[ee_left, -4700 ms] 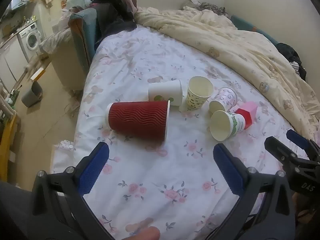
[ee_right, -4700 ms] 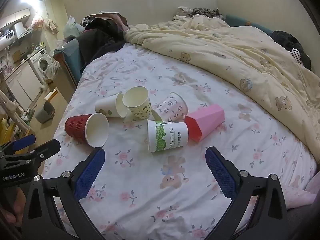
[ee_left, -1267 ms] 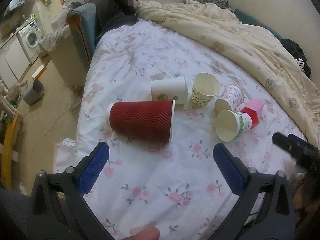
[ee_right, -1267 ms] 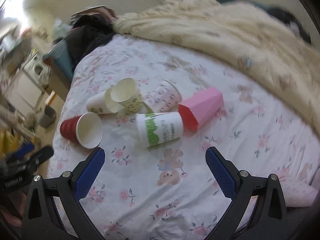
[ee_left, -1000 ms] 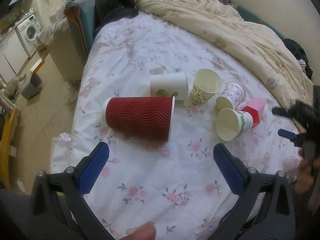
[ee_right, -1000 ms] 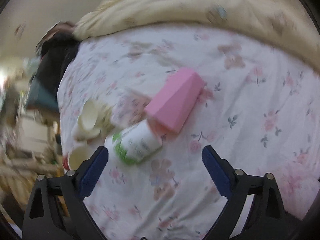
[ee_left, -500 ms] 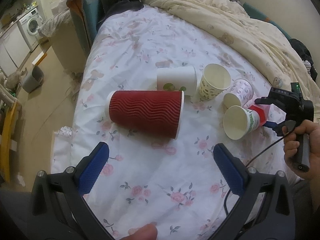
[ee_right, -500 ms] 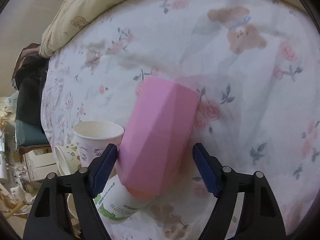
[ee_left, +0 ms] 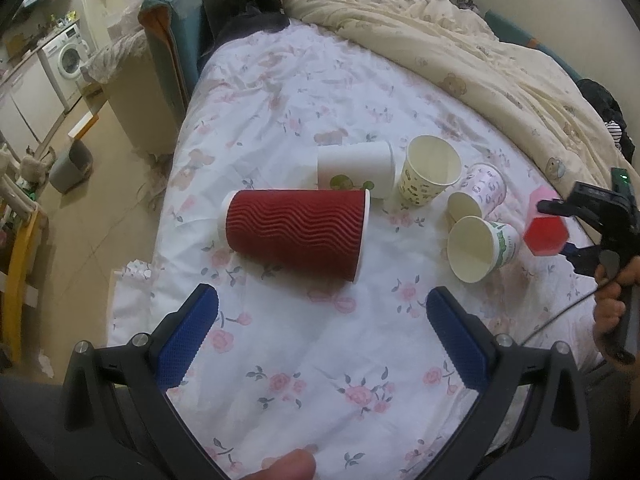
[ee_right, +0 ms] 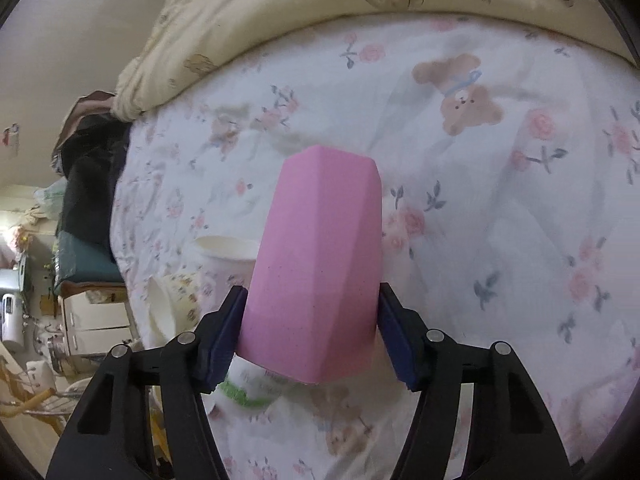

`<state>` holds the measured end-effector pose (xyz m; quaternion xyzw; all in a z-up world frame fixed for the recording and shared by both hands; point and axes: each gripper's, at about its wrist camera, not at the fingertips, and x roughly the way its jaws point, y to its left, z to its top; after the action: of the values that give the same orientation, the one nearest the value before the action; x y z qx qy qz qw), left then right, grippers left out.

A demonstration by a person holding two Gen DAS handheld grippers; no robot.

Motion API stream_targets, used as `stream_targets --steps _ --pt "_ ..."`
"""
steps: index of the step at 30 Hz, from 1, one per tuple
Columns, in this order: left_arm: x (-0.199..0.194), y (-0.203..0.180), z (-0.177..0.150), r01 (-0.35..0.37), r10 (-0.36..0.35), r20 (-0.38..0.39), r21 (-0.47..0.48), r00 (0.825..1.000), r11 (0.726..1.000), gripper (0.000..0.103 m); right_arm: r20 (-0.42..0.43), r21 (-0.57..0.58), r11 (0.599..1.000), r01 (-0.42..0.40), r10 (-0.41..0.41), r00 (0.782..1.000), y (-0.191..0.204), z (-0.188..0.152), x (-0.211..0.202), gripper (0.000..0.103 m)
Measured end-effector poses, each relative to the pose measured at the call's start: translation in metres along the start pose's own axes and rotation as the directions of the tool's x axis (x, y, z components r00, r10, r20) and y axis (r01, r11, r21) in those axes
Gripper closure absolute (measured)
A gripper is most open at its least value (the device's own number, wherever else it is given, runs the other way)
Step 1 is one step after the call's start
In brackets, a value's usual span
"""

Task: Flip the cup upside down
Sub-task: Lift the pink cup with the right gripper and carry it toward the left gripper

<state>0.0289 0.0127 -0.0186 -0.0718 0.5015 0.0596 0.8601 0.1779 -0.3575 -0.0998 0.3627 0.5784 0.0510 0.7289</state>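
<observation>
A big bed (ee_left: 280, 128) with a flowery sheet holds a bunch of cups lying close together. The red wavy cup (ee_left: 296, 232) lies on its side in front of the left gripper (ee_left: 320, 340), with a gap between them. That gripper's blue fingers (ee_left: 188, 336) are spread wide and hold nothing.

The pink cup (ee_right: 320, 272) is on the right side of the bunch, so the right gripper (ee_right: 312, 336) is the near one. Its two fingers (ee_right: 228, 332) squeeze the pink cup, one on each side, close to the open end. The cup's long side runs straight out from the fingers. Its flat bottom points away, toward the yellow blanket (ee_right: 280, 12). Its open mouth points back at the gripper.

In the left view the mouth (ee_left: 546, 234) looks red inside. To flip it, I think the right hand must turn until the mouth faces down onto the sheet.
</observation>
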Motion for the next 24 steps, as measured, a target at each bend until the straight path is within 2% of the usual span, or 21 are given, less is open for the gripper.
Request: stream_targets --steps 6,13,18,24 --pt "-0.01 0.001 -0.004 0.0 0.001 0.025 -0.003 1.0 1.0 0.0 0.021 -0.054 0.997 -0.047 0.048 0.999 0.001 -0.037 -0.03 0.037" --pt "-0.019 0.001 -0.009 0.002 -0.002 0.051 0.007 0.999 1.0 0.0 0.002 -0.183 0.979 -0.087 0.089 0.996 0.008 -0.092 -0.058 0.037" --pt "-0.023 0.004 -0.013 -0.01 0.01 0.054 -0.001 0.998 1.0 0.0 -0.1 -0.276 0.949 -0.155 0.132 0.986 0.02 -0.131 -0.057 0.037" --pt "-0.029 0.014 -0.016 -0.01 0.012 0.063 -0.026 0.998 1.0 0.0 -0.207 -0.396 0.9 -0.181 0.104 0.973 0.044 -0.168 -0.032 0.037"
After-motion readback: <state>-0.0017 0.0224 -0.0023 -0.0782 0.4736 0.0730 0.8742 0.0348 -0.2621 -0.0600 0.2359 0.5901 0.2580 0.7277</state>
